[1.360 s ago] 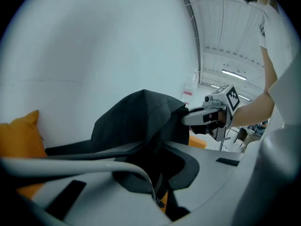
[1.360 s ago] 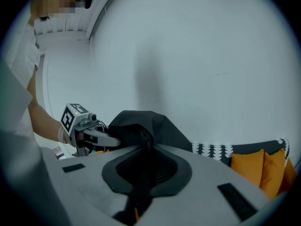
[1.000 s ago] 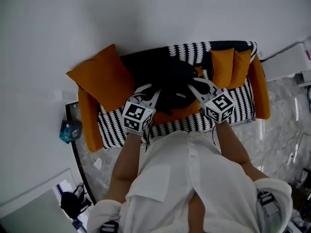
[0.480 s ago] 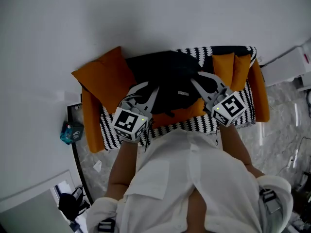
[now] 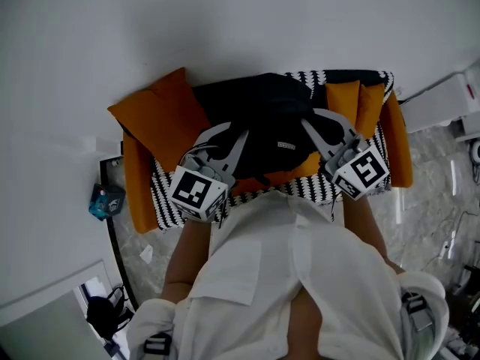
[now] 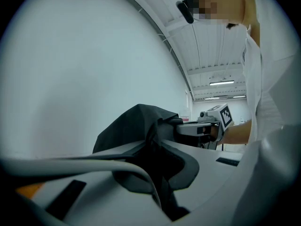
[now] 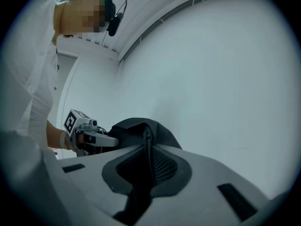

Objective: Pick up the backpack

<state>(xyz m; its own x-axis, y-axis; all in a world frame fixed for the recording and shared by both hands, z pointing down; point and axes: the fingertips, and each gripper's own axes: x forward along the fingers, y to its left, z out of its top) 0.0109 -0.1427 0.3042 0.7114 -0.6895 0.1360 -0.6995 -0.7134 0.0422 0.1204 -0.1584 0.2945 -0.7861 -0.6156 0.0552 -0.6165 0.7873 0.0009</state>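
Backpack [image 5: 259, 122] was held between the claws, over the sofa [image 5: 171, 197]. The left claw [image 5: 232, 135] was clamped tight on its dark fabric, and the right claw [image 5: 315, 122] on a strap. Its underside was hidden, and its contents could not be seen.

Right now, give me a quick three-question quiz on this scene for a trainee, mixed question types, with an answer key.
1. True or false: the left gripper is open and empty.
2. The large cushion on the sofa, beside the left gripper, is: A orange, B green, C blue.
3. Fill in: the right gripper is shut on the ____.
Key: 1 false; 2 A; 3 backpack.
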